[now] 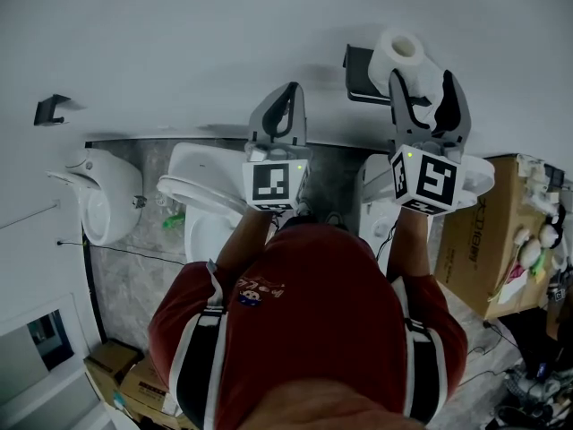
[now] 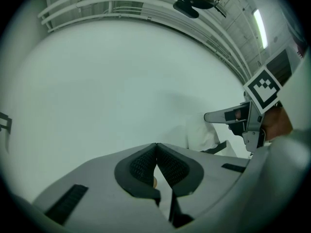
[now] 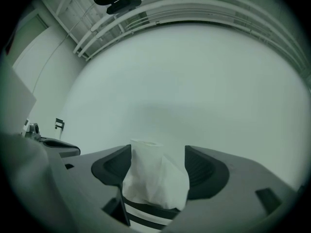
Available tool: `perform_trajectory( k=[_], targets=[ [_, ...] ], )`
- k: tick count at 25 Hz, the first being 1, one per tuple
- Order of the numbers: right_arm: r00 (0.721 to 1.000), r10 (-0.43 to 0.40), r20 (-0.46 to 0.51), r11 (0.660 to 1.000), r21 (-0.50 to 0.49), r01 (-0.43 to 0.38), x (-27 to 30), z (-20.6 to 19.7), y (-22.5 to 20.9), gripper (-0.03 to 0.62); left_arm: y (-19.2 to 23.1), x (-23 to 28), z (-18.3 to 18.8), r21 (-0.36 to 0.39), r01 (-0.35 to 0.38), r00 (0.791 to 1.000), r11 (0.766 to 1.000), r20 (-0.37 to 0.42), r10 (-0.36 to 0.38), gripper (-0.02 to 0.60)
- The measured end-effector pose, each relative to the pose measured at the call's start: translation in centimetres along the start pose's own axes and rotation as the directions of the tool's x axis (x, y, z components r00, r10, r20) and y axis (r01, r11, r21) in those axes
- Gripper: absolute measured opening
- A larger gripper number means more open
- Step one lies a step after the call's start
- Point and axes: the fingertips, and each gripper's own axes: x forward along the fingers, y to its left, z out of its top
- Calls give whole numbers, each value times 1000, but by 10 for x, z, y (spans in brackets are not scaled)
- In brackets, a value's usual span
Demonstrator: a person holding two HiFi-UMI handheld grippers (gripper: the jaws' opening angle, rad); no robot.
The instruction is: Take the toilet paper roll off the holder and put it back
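The white toilet paper roll (image 1: 400,56) sits on a black holder (image 1: 358,72) fixed to the pale wall, at the upper right of the head view. My right gripper (image 1: 425,83) reaches level to it. In the right gripper view the roll (image 3: 153,178) stands between the jaws of the right gripper (image 3: 158,152); the left pad is close to the paper and a gap shows at the right pad, so the gripper is open. My left gripper (image 1: 288,97) is held up left of the roll, away from it. Its pads meet at the tips (image 2: 156,147), shut on nothing.
Below the wall stand a white toilet (image 1: 206,195) and a second white fixture (image 1: 103,195) further left. A cardboard box (image 1: 483,240) stands at the right and more boxes (image 1: 125,374) at the bottom left. A small black bracket (image 1: 51,107) hangs on the wall.
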Motion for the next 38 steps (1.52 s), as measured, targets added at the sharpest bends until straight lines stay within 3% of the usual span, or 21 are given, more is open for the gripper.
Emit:
perform_trajectory(
  k=[11, 25, 31, 38],
  targets=[
    [996, -83, -17, 995, 47, 84, -40, -19, -44, 351, -34, -1, 3, 10, 44, 999, 999, 5, -45, 18],
    [993, -49, -112, 994, 88, 59, -75, -83, -36, 346, -37, -18, -13, 65, 25, 999, 998, -24, -23, 18],
    [994, -32, -108, 996, 83, 41, -78, -80, -29, 342, -38, -20, -10, 61, 31, 999, 998, -23, -29, 18],
    [995, -50, -85, 996, 73, 56, -79, -73, -34, 288, -44, -16, -3, 61, 47, 999, 997, -8, -47, 18]
  ],
)
